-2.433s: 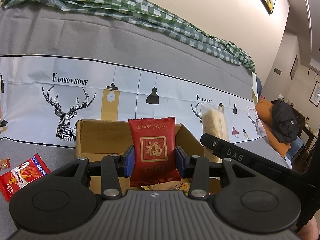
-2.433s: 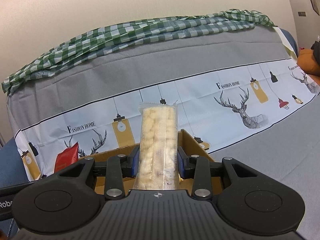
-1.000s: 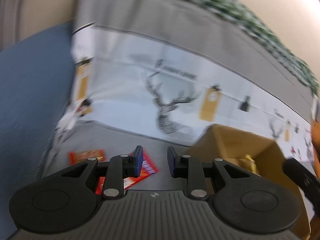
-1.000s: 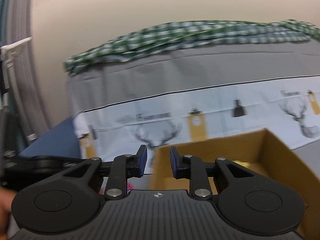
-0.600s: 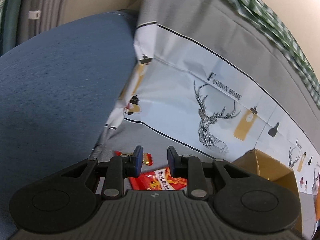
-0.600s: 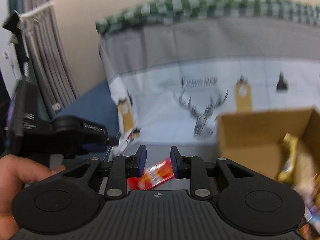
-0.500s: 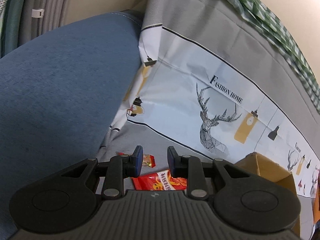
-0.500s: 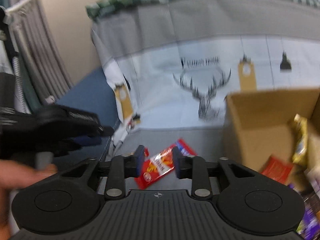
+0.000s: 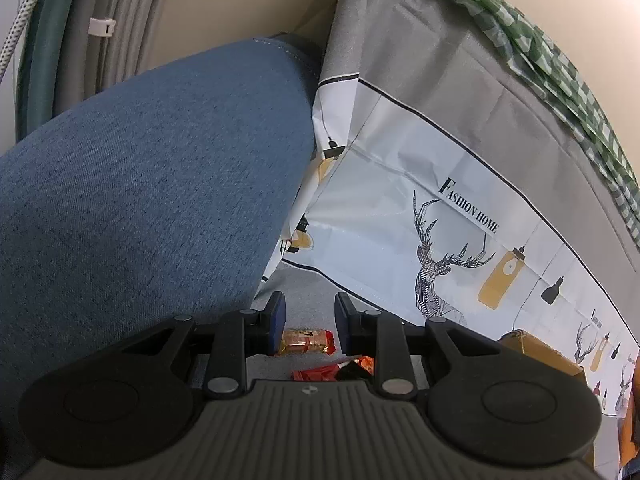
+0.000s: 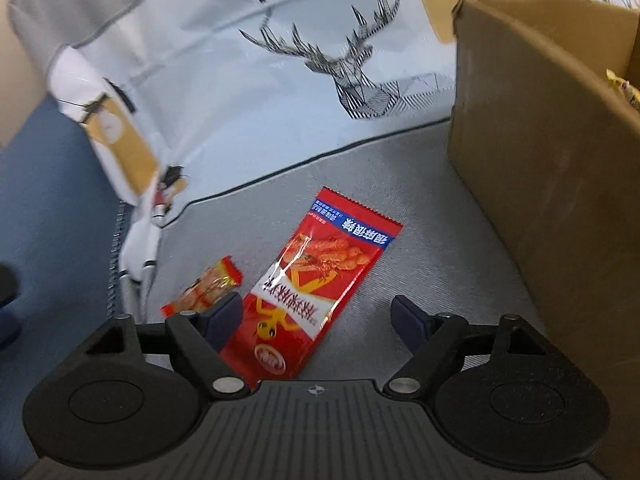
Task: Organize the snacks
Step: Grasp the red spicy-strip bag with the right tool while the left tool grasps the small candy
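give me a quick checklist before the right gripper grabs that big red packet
1. Right gripper open wide enough: ok, jaws spread well apart and empty.
2. Big red snack packet lined up: not ok, it lies flat nearer the left finger, running diagonally.
3. Small orange-red candy out of the way: not ok, it lies close beside the packet, by the left fingertip.
4. Left gripper not interfering: ok, open and empty, aimed at the small candy.
5. Cardboard box reachable: ok, it stands open just to the right.
6. Room left in the box: cannot tell, only a yellow wrapper edge shows.
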Demonstrator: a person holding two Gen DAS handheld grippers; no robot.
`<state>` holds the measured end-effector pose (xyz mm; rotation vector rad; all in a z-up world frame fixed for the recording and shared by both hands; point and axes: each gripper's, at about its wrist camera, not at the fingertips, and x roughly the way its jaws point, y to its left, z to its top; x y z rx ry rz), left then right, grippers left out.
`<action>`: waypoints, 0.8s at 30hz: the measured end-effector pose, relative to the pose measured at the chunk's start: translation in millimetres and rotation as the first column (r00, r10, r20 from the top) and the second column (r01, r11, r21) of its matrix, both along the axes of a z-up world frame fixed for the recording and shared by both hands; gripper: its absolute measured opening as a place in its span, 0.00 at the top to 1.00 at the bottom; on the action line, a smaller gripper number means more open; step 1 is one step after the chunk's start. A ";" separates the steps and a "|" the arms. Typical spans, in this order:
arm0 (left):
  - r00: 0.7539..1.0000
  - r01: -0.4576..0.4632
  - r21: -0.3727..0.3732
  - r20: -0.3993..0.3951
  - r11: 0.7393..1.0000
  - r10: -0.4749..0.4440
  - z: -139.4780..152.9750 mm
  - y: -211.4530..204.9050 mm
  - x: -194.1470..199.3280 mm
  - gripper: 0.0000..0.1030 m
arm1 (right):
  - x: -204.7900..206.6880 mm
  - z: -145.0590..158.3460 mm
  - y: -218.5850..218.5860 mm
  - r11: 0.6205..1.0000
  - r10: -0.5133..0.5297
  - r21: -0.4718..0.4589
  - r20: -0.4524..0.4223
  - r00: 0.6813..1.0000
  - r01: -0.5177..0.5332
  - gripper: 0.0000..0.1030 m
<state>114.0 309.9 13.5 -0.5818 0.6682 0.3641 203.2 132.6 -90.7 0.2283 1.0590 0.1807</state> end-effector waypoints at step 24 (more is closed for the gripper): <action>0.996 0.082 0.034 -0.026 0.996 -0.081 -2.5 -13.4 8.1 0.72 | -19.8 -1.6 11.1 0.952 0.223 -0.228 0.062 0.973 -0.203 0.55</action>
